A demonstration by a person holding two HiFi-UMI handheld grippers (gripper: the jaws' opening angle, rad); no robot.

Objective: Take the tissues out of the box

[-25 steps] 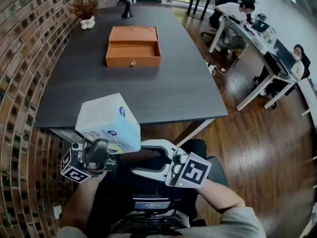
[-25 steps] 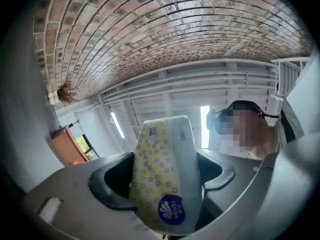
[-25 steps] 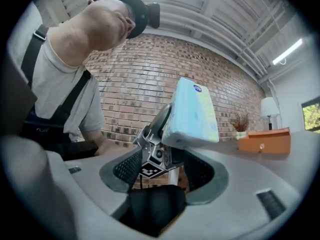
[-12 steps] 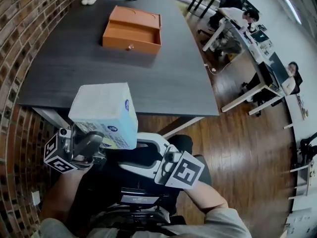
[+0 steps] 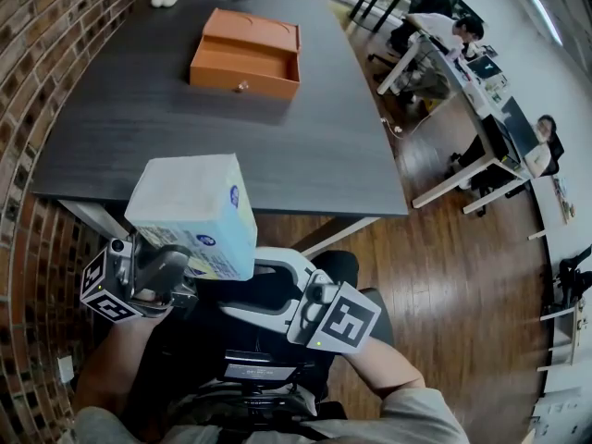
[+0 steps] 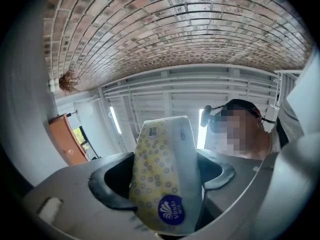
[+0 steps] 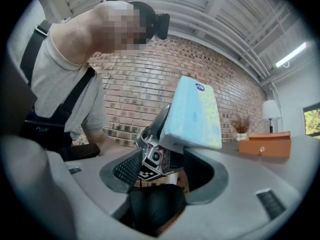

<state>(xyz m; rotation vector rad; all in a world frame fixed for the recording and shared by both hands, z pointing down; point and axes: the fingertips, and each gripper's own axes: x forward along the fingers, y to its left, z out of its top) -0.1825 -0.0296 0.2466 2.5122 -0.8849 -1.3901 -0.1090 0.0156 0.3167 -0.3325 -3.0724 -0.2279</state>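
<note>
Yellow-dotted tissue pack [image 6: 162, 159] sits clamped in your left tool [image 5: 174, 268]. Only the head view shows it short of the worktop [image 5: 305, 146] edge. Your right tool [image 7: 159, 170] gapes, empty.

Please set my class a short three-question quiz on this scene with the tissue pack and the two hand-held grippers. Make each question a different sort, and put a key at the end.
1. True or false: the left hand-held gripper grips the tissue pack.
2. Where is the orange box? A on the floor; B on the dark table; C on a chair.
3. Fill in: the right hand-held gripper holds nothing, and its jaws stand ___.
Key: 1 true; 2 B; 3 open.
</note>
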